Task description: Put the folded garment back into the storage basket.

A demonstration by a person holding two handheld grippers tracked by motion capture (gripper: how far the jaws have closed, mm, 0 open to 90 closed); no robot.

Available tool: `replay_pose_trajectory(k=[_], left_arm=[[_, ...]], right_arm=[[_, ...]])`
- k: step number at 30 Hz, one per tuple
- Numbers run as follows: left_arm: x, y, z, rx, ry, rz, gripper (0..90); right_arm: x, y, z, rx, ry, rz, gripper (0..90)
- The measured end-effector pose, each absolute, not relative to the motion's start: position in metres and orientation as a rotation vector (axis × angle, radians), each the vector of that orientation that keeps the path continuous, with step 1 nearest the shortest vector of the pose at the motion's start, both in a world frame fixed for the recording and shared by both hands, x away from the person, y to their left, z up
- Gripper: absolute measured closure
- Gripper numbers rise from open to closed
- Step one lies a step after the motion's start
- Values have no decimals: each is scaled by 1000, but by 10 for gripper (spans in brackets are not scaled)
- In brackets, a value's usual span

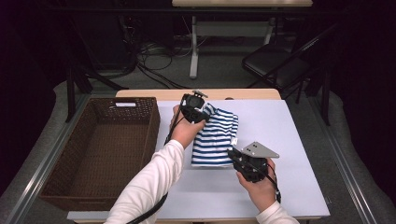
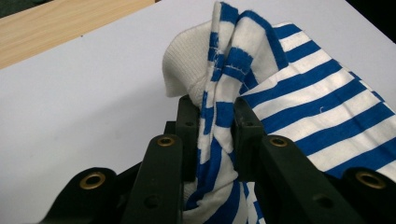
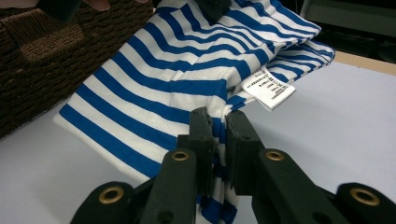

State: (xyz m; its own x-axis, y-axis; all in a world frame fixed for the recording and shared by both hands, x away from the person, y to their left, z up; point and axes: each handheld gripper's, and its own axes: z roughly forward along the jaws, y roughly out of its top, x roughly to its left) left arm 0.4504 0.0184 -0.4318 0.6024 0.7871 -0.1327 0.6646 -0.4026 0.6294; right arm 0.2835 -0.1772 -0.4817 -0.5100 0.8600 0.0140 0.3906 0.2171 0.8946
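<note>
A folded blue-and-white striped shirt [image 1: 215,136] lies near the middle of the white table top [image 1: 280,126], lifted at two spots. My left gripper [image 1: 195,112] is shut on the bunched far corner of the shirt [image 2: 261,79], with cloth squeezed between its black jaws [image 2: 215,135]. At the shirt's near right corner my right gripper [image 1: 236,156] is shut on the hem [image 3: 159,79], the cloth pinched between its jaws [image 3: 219,140]. A white care label [image 3: 270,88] hangs from the edge just past the right gripper's tips.
A dark brown wicker basket [image 1: 144,140] stands at the left of the table, close beside the shirt and my left hand; its woven wall [image 3: 42,56] is close behind the shirt in the right gripper view. A bare wooden strip [image 1: 243,94] runs along the table's far edge. A folding chair [image 1: 275,65] stands beyond.
</note>
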Motion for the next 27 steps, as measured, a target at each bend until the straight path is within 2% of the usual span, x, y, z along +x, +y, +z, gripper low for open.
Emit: replay_pose_trajectory(k=[27], left_arm=[[444,58,-406,2168,1164,279,768]], right_arm=[[287,-149,-462,1083,2027,1317,823]])
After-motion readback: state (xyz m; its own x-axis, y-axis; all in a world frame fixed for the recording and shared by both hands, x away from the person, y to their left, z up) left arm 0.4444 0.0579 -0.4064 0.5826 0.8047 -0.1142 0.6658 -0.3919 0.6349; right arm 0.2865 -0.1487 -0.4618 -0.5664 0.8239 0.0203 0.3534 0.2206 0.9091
